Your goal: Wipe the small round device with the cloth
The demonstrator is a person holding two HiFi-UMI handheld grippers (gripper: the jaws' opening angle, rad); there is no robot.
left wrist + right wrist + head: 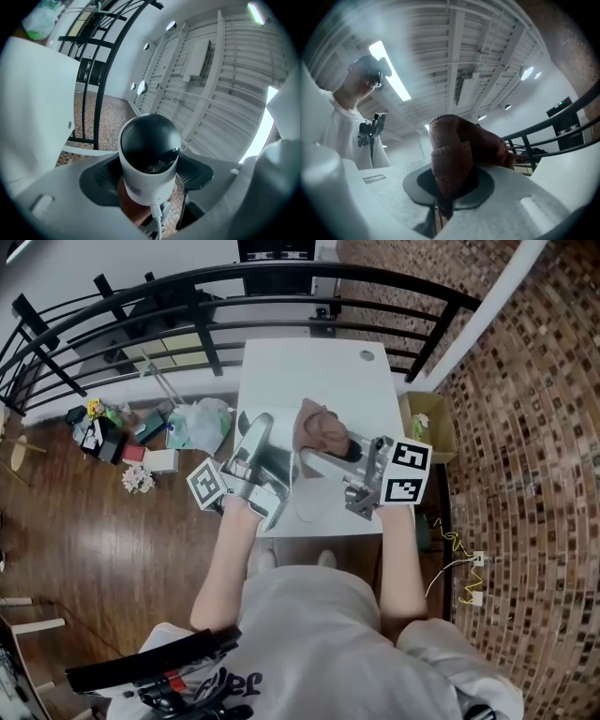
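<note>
Left gripper (149, 178): jaws clamped on the small round device (150, 157), dark pads pressed to both sides of its white body, black dome facing the camera. A white cable (157, 219) leaves the device's base. A brown patch shows just below the body; contact cannot be judged. Right gripper (450, 185): jaws pinched on a bunched brown knitted cloth (461, 147), which bulges above the pads. In the head view both grippers are held over the white table (319, 371), the cloth between them. A black curved railing (234, 298) stands behind the table.
</note>
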